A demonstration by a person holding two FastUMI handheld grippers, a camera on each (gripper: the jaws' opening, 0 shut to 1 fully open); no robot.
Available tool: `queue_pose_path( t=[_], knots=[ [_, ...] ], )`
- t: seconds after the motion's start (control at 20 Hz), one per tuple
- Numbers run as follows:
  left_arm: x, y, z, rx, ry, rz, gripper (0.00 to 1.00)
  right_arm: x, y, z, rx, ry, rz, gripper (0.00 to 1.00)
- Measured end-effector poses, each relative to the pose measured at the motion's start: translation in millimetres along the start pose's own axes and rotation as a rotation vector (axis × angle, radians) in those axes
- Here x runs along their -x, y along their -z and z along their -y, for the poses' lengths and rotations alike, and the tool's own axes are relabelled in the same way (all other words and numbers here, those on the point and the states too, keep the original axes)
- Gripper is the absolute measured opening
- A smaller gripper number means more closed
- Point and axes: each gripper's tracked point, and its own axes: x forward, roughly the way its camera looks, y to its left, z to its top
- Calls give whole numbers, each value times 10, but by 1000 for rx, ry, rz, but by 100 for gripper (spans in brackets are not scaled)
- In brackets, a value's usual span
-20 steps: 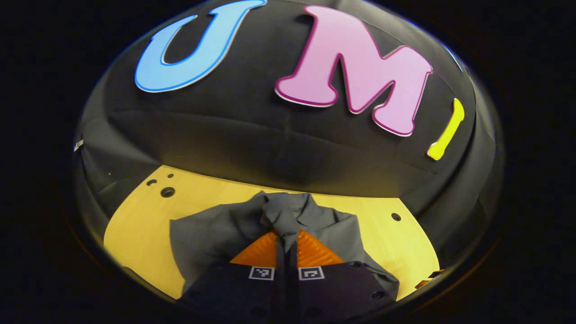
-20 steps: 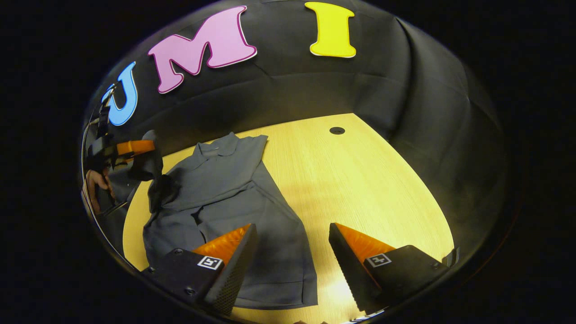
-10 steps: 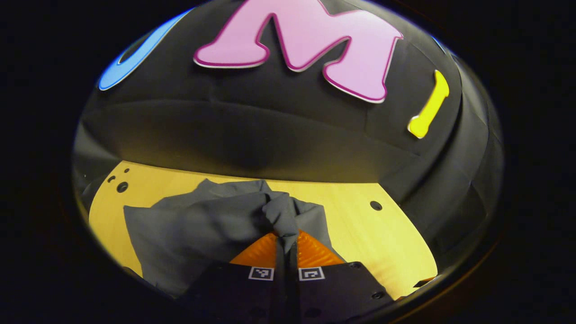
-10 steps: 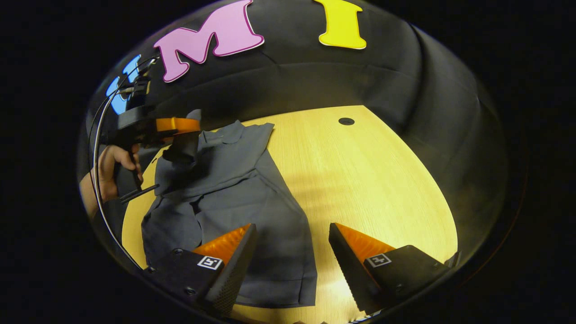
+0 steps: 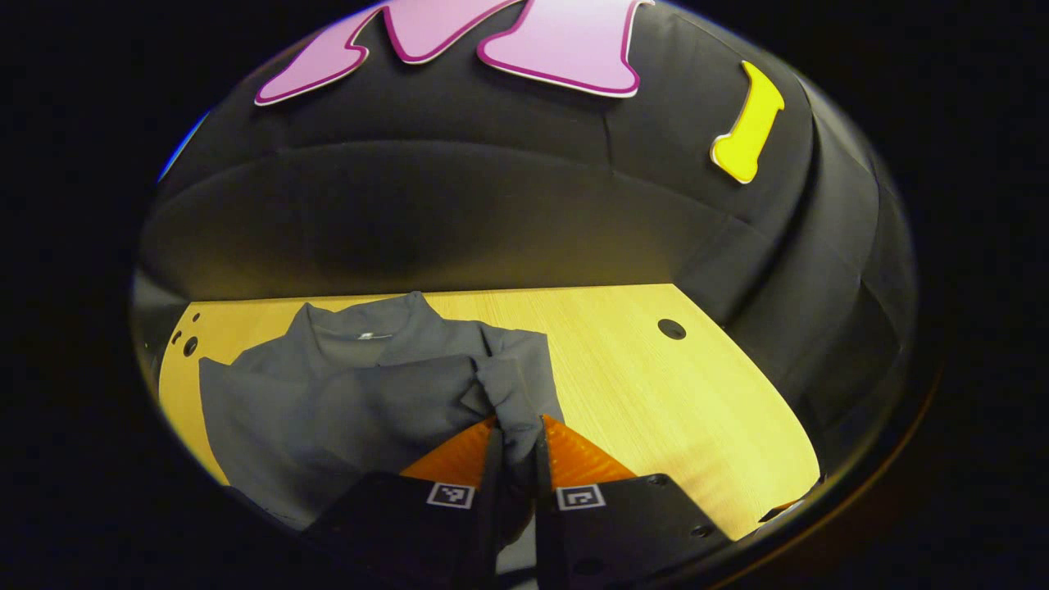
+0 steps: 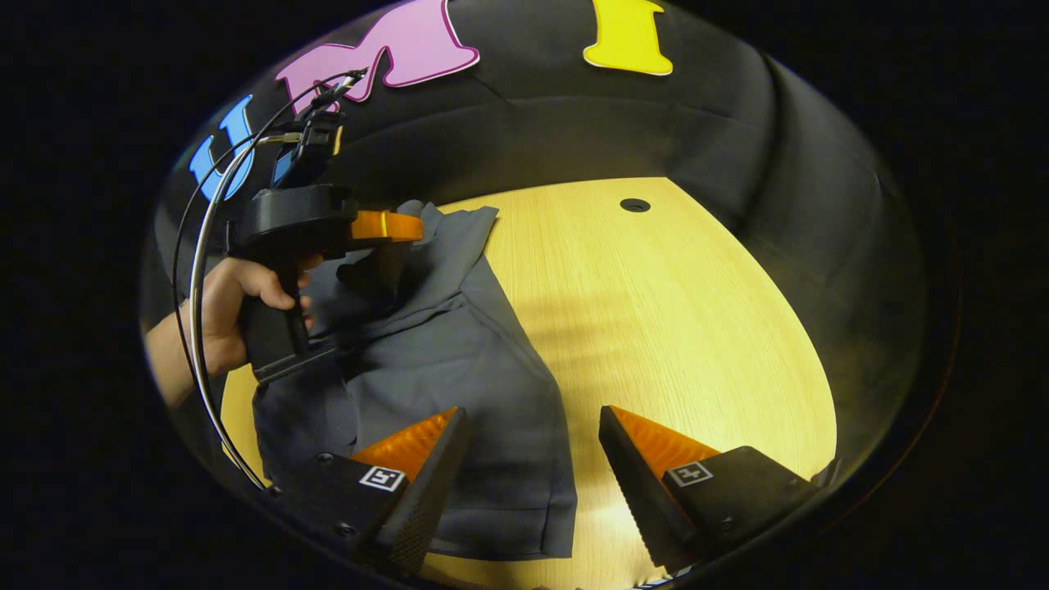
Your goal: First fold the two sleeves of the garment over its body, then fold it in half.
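Note:
A grey collared shirt (image 6: 459, 360) lies on the yellow wooden table (image 6: 672, 328), its collar toward the far wall. My left gripper (image 5: 516, 430) is shut on a bunched sleeve (image 5: 504, 389) of the shirt (image 5: 328, 393), held above the shirt's body. In the right gripper view that same left gripper (image 6: 393, 233), held by a hand (image 6: 225, 307), hangs over the shirt's upper part with the sleeve drooping from it. My right gripper (image 6: 533, 447) is open, fingers wide apart, hovering above the shirt's hem and right edge with nothing between them.
The table has a round hole (image 6: 635, 205) near its far right corner and small holes (image 5: 188, 344) at the far left. Black cloth walls close in on the far and right sides. Bare tabletop stretches to the right of the shirt.
My left gripper has carried the sleeve rightward across the shirt's body, toward the middle. The right gripper has stayed open in about the same place.

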Motion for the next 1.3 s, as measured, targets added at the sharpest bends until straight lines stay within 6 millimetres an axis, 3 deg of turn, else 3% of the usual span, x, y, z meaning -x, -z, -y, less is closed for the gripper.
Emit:
queue_pose_path(
  t=[0.05, 0.2, 0.3, 0.45, 0.55, 0.6, 0.75, 0.95, 1.15, 1.3],
  knots=[
    [-1, 8, 11, -24, -6, 1, 19, -8, 3, -3, 1, -3, -3, 99],
    [51, -9, 72, 12, 22, 7, 69, -25, 8, -16, 18, 1, -4, 99],
    [252, 4, -5, 81, 40, 9, 92, -51, 36, -53, 18, -7, -12, 99],
    [625, 248, -472, 75, -49, 9, 96, -99, 91, -86, 22, -17, -33, 99],
    [989, 535, -815, 56, -108, -12, 92, -144, 159, -120, 37, -23, -54, 99],
    [1189, 704, -984, 53, -134, -29, 96, -156, 199, -126, 45, -22, -67, 99],
    [1813, 1212, -1495, 60, -247, -67, 96, -168, 390, -70, 47, -4, -110, 99],
    [2529, 2115, -1998, 166, -366, -187, 96, -112, 648, -72, 7, -14, -177, 99],
    [3033, 2814, -2250, 262, -466, -283, 96, -24, 939, -88, 35, -9, -229, 99],
    [3155, 3091, -2282, 305, -497, -320, 96, -13, 1085, -53, 56, 5, -259, 99]
  ],
)
